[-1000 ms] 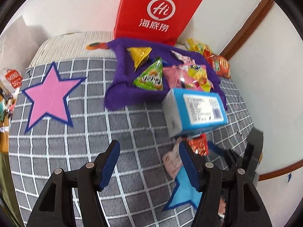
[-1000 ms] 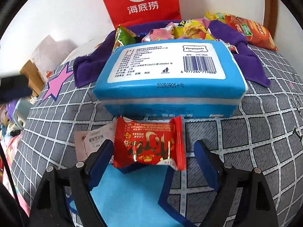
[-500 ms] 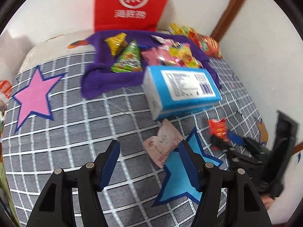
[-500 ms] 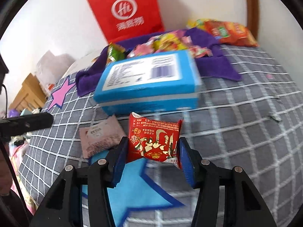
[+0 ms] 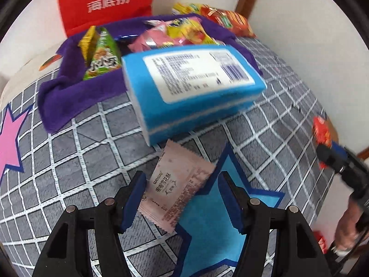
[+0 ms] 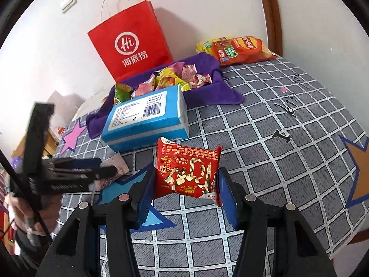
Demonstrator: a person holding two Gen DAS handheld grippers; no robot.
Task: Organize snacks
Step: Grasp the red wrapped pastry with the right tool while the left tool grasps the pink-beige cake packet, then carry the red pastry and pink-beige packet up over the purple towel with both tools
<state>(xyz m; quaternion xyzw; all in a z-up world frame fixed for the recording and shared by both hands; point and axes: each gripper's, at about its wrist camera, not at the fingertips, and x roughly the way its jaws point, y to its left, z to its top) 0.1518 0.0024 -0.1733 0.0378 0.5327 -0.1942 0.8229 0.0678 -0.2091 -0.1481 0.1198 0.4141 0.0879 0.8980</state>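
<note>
The right gripper [image 6: 185, 184] clamps a red snack packet [image 6: 188, 169] between its blue pads, lifted clear of the grey checked cloth [image 6: 265, 143]; its jaws have just closed on it. The left gripper [image 5: 182, 198] stands open around a pale pink snack packet [image 5: 177, 191] that lies flat on the cloth, partly over a blue star [image 5: 214, 230], pads not pressing it. Just beyond lies a blue tissue pack [image 5: 193, 87]. Behind it a purple towel [image 6: 207, 87] carries mixed snacks, with a red paper bag [image 6: 131, 43] and an orange chip bag [image 6: 239, 49] against the wall.
</note>
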